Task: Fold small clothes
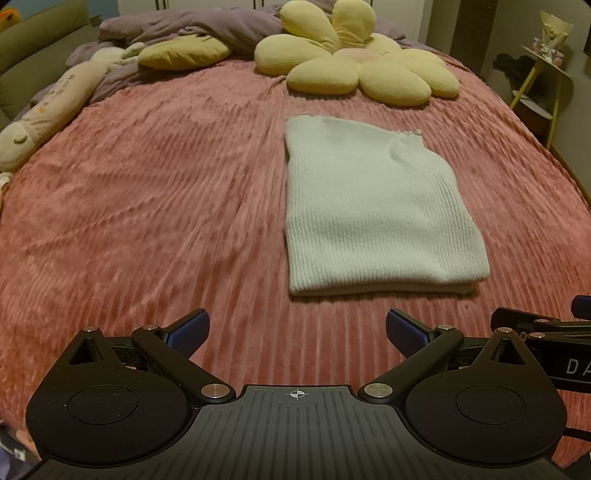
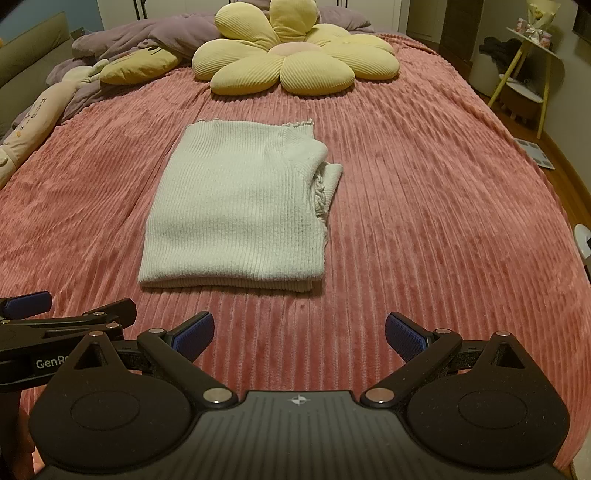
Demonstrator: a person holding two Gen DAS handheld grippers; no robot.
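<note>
A pink ribbed blanket [image 2: 424,192] covers the bed from edge to edge. At its far end lies a yellow flower-shaped cushion [image 2: 295,59], with a purple duvet [image 1: 192,29] bunched behind it. A white knitted sweater [image 2: 236,206] lies folded flat on the blanket at mid-bed, its folded edge nearest the cameras, a sleeve tucked out at its right side. The left gripper [image 1: 297,330] and the right gripper [image 2: 299,332] hover side by side above the blanket, short of the sweater. Both have their fingers spread wide and hold nothing.
</note>
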